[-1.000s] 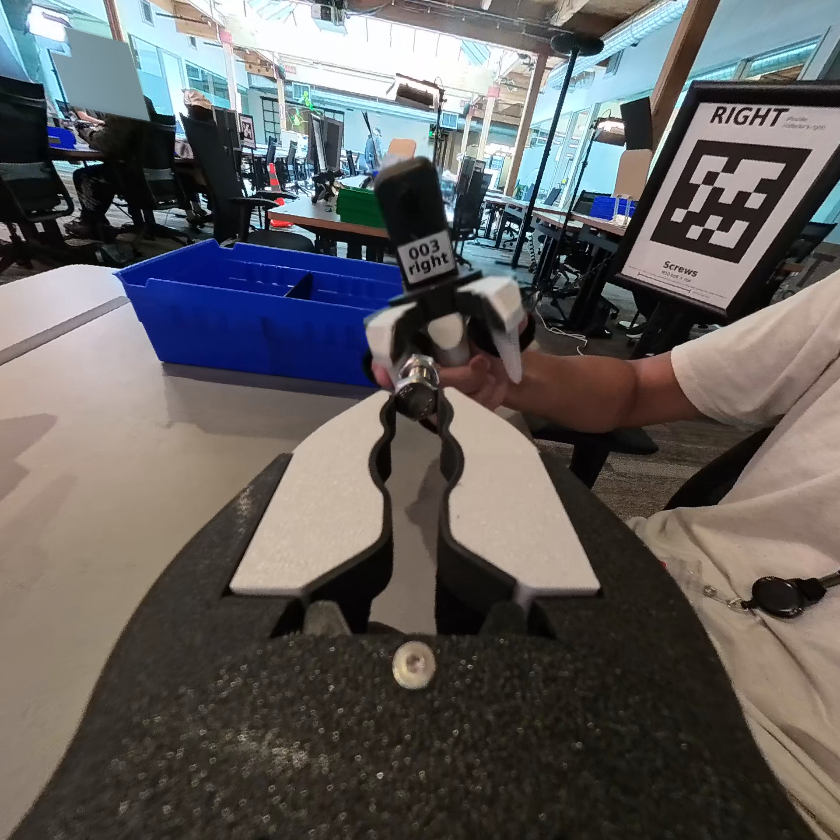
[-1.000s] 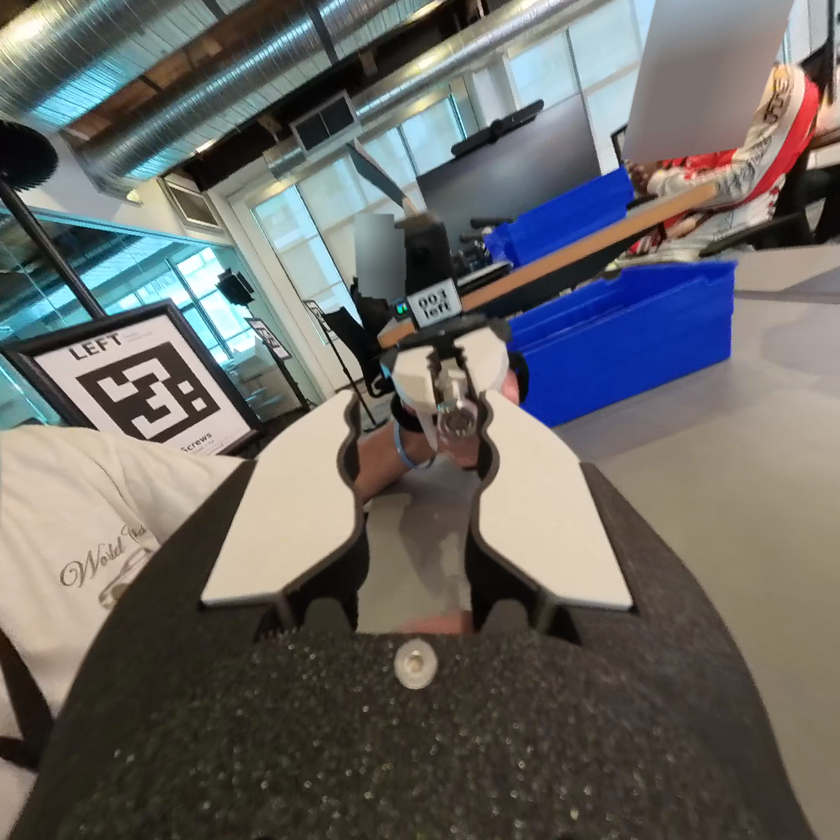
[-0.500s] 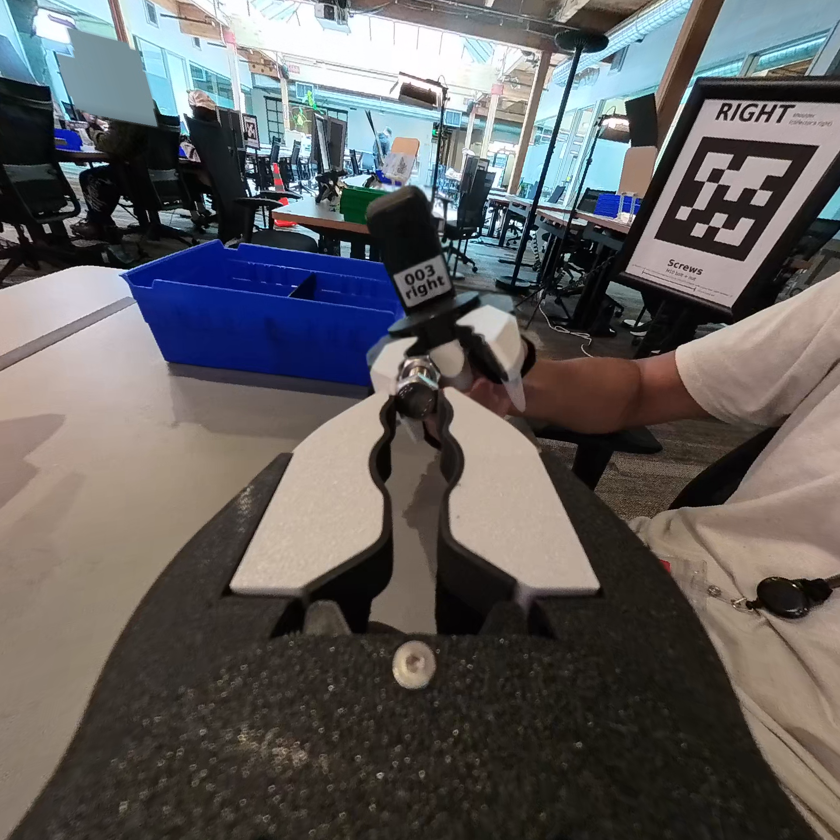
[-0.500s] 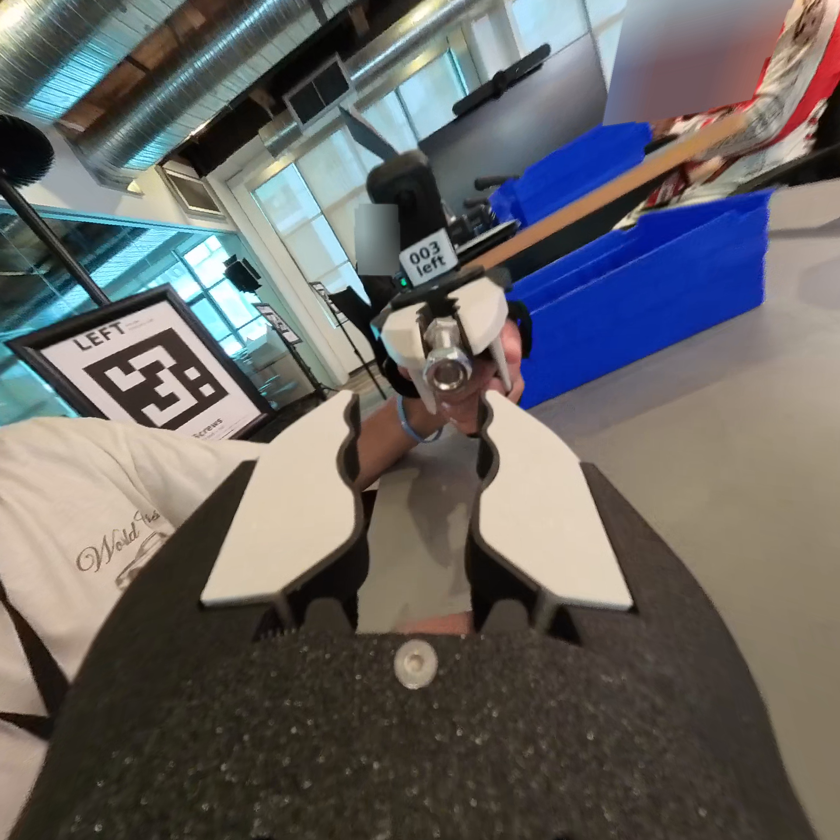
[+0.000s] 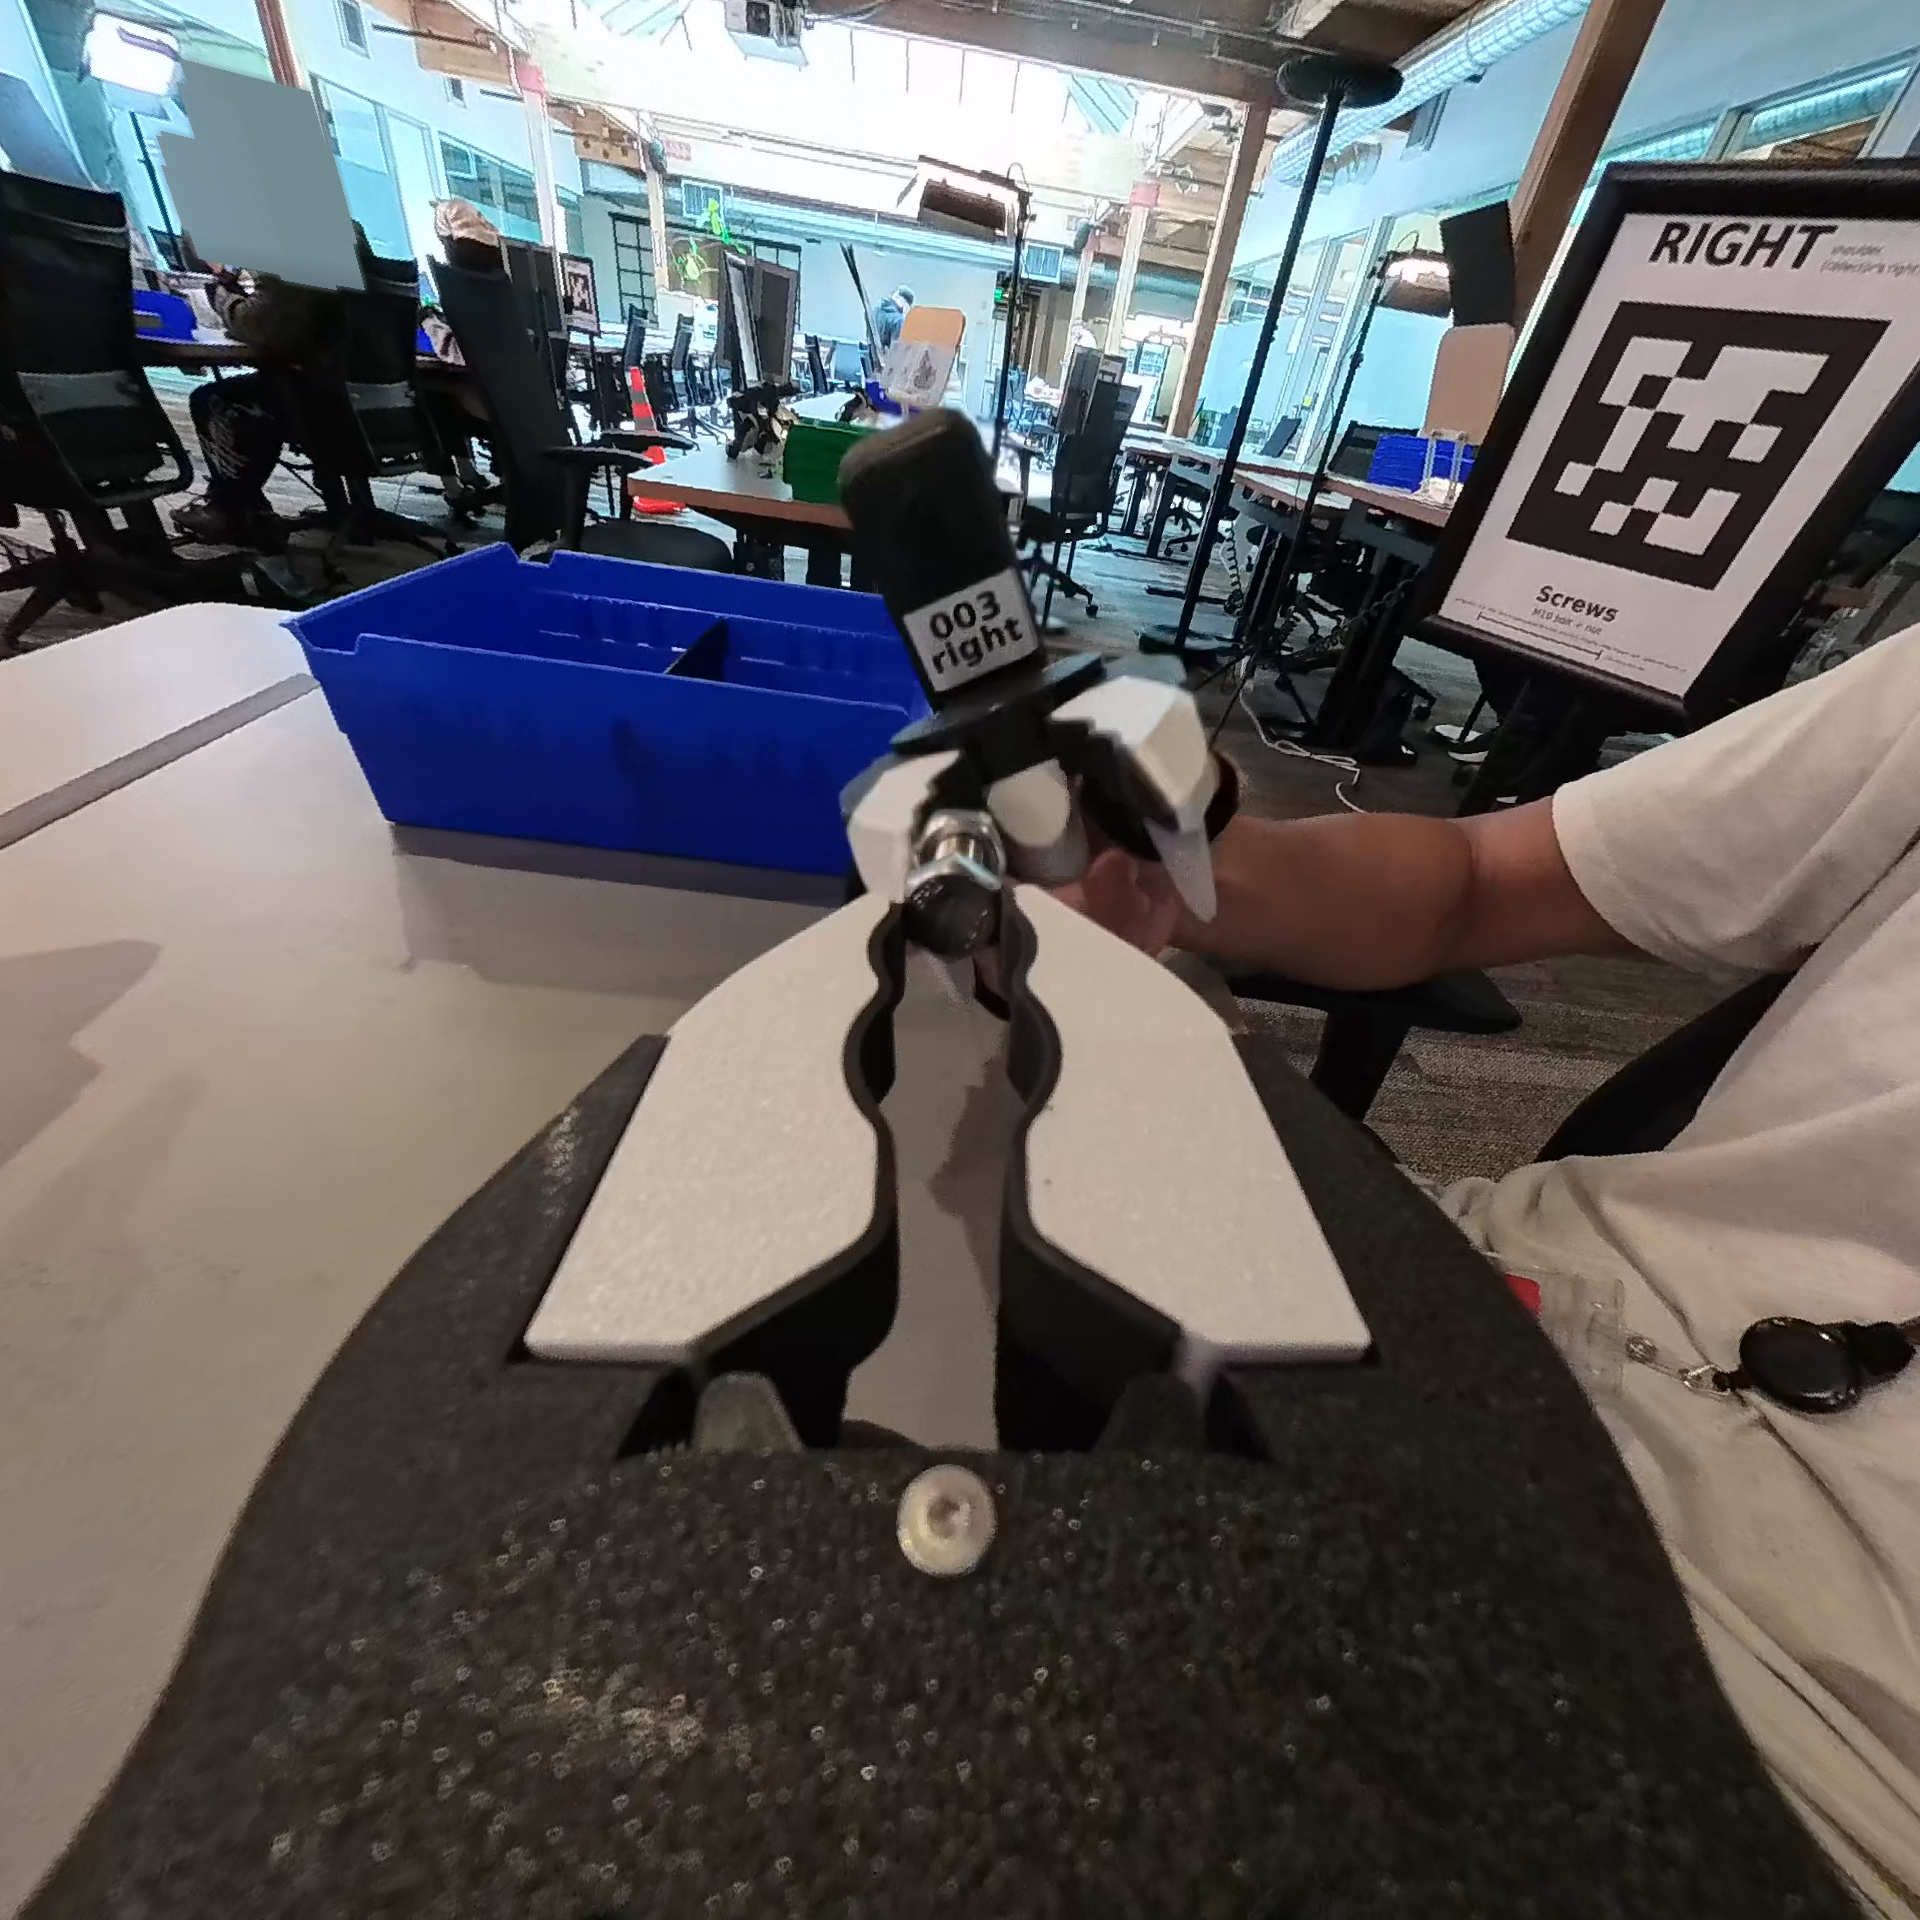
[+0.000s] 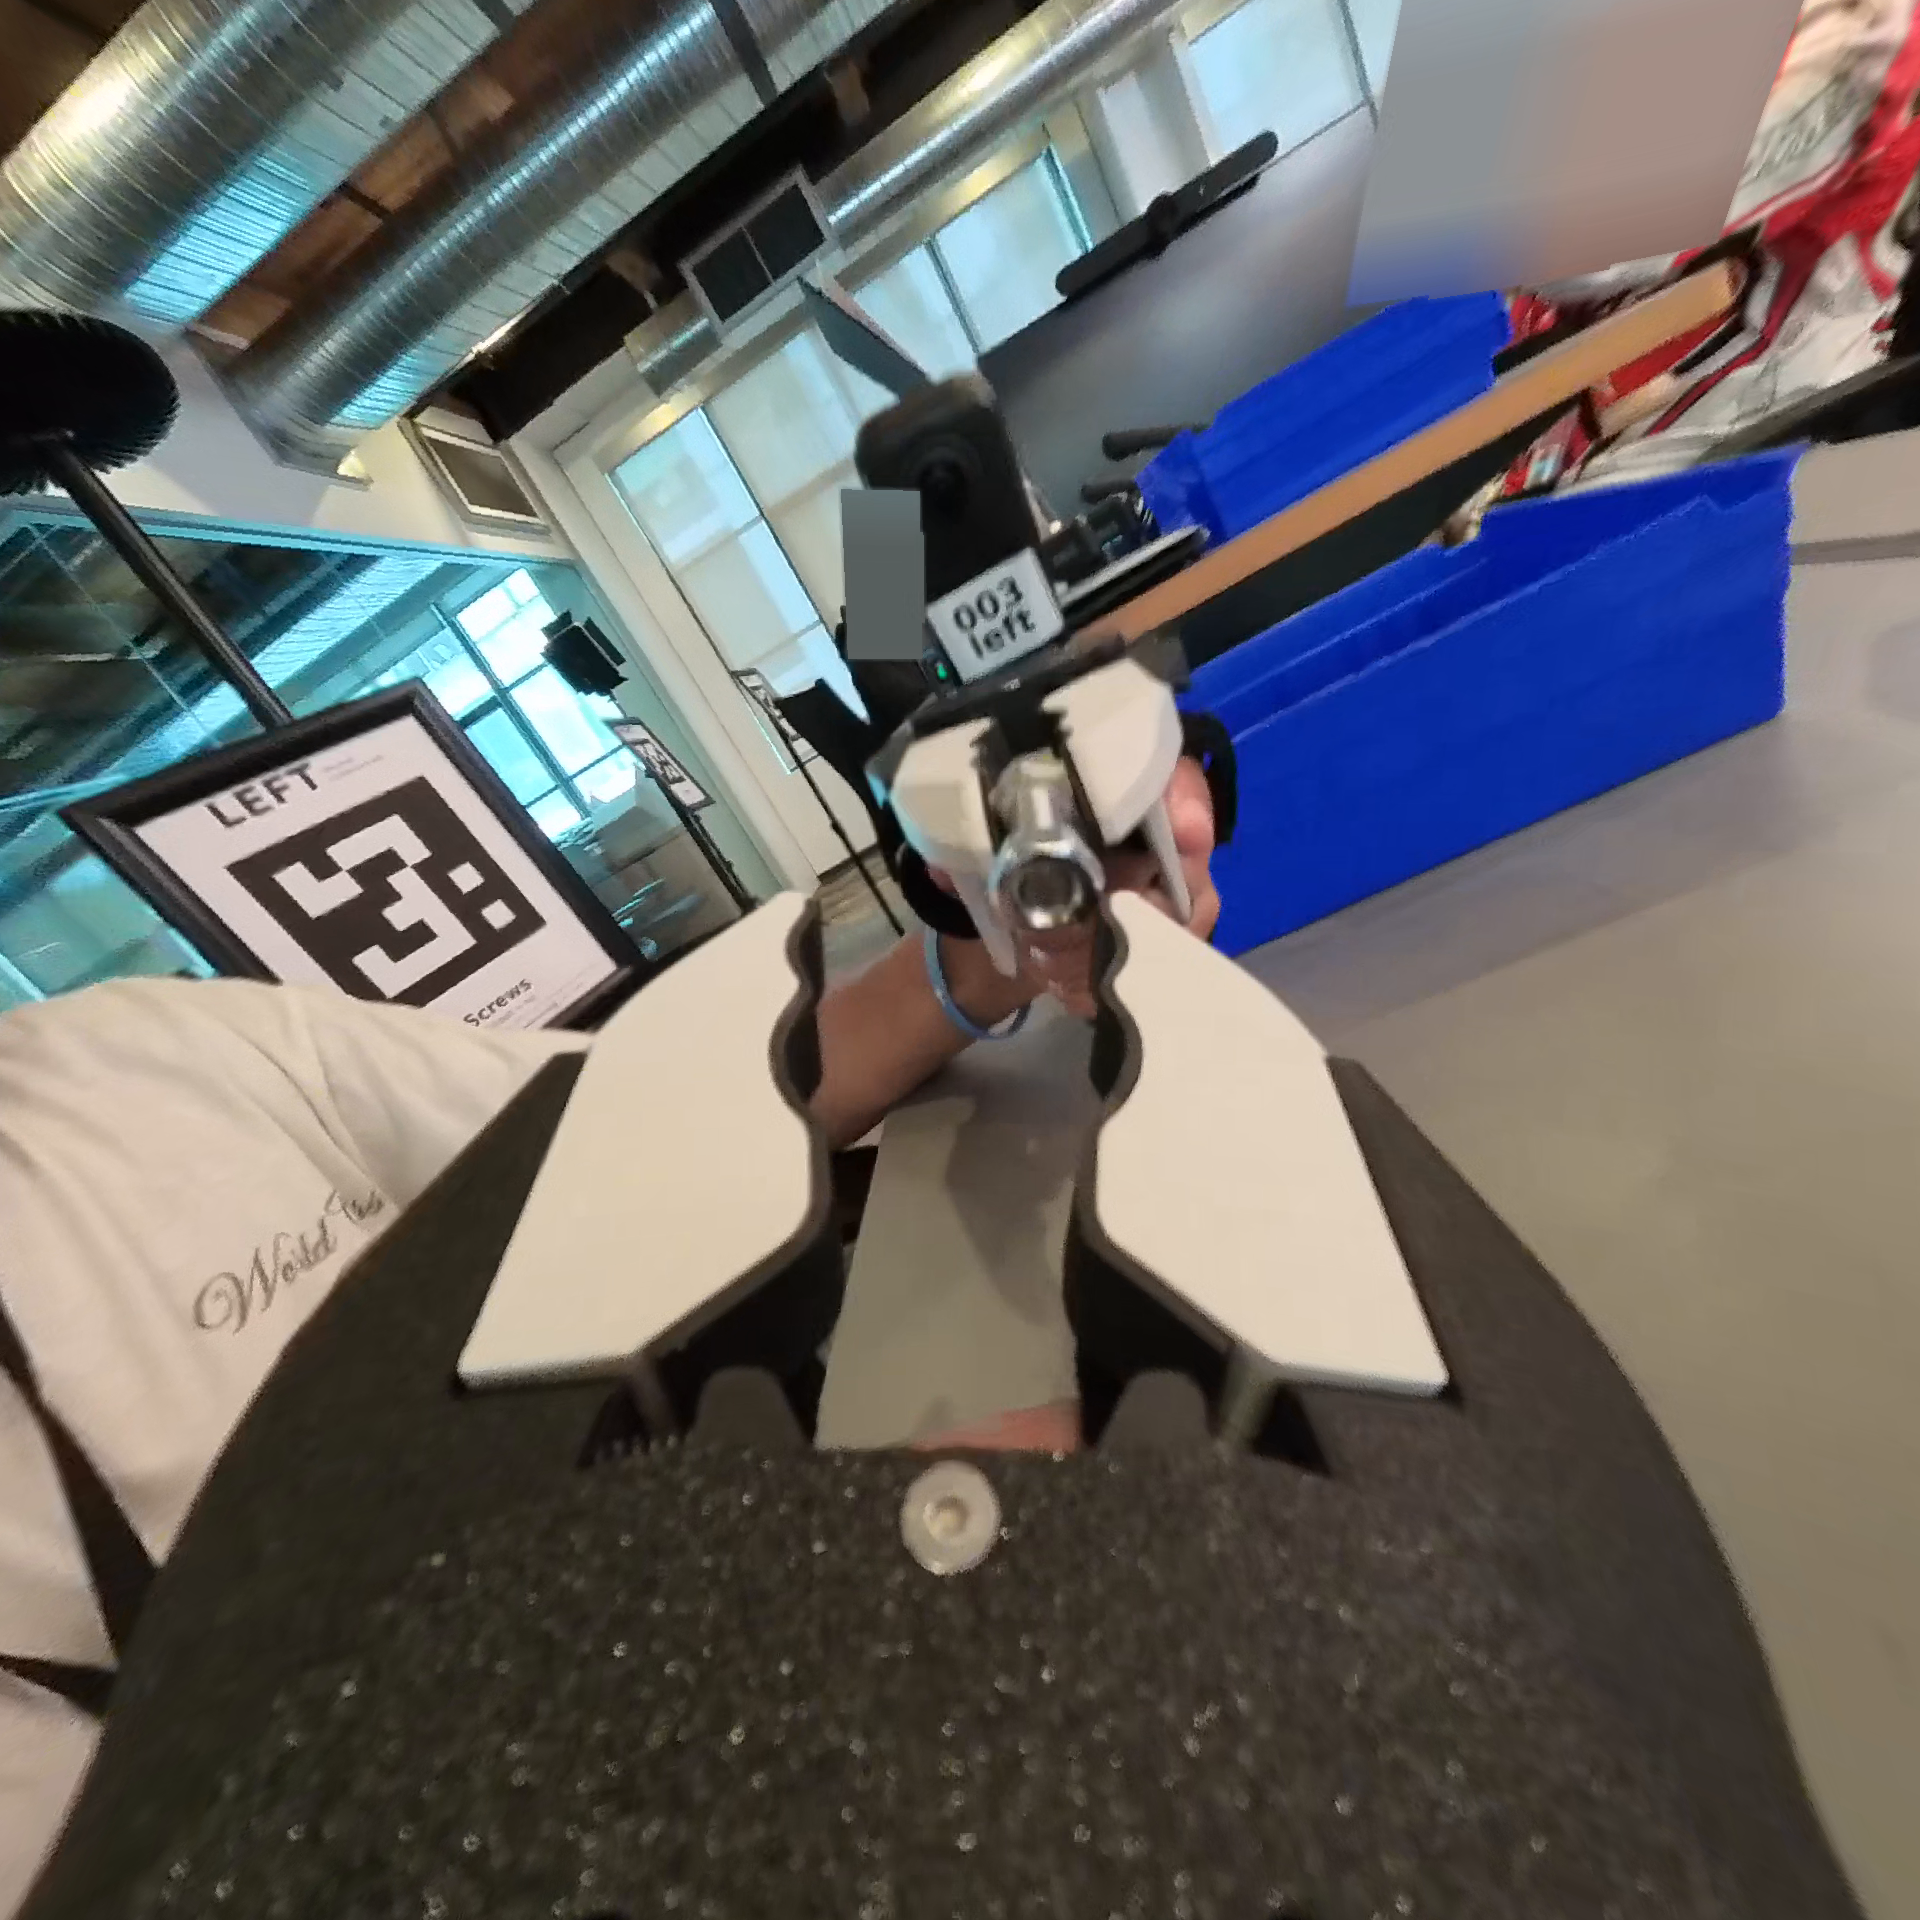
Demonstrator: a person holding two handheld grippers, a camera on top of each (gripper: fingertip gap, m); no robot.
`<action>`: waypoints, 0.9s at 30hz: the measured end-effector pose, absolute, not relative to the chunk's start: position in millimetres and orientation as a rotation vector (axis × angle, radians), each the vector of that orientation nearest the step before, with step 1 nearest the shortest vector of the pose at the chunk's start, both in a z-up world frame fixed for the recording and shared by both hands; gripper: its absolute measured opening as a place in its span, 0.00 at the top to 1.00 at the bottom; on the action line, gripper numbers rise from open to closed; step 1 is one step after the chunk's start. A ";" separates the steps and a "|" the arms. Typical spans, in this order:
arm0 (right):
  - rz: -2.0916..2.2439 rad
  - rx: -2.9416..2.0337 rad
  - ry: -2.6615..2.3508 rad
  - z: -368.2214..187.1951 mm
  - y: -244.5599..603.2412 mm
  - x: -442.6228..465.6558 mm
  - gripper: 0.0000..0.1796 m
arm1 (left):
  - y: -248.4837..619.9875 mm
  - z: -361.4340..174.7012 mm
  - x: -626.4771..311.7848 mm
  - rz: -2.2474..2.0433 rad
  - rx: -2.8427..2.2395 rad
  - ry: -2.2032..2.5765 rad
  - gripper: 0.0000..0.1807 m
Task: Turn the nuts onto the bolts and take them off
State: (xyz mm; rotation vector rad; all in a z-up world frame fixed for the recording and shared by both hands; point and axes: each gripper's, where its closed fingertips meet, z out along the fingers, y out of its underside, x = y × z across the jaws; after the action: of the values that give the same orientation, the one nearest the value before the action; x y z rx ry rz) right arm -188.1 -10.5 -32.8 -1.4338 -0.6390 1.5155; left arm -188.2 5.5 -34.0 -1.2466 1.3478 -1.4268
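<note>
Bolt and nut held tip to tip above the grey table (image 5: 208,1039).
The bolt (image 5: 951,914) is clamped in the left gripper (image 5: 953,940); the right gripper (image 6: 961,920) is parted, its tips flanking the nut (image 6: 1044,883).

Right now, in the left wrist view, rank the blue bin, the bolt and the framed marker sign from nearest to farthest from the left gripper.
1. The bolt: at the left gripper's fingers, dead ahead.
2. The blue bin: on the table, ahead and left.
3. The framed marker sign: beyond the table edge, far right.
</note>
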 end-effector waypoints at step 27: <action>1.721 -1.461 -0.433 -37.8 -5.7 -180.0 0.77 | 3.8 -37.3 -187.4 -1.388 -1.248 1.375 0.91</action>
State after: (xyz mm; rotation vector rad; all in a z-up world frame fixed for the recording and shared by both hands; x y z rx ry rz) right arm -180.0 -5.7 -37.8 -1.4606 -0.4327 1.7213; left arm -187.4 3.8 -37.3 -1.2478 1.3751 -1.3879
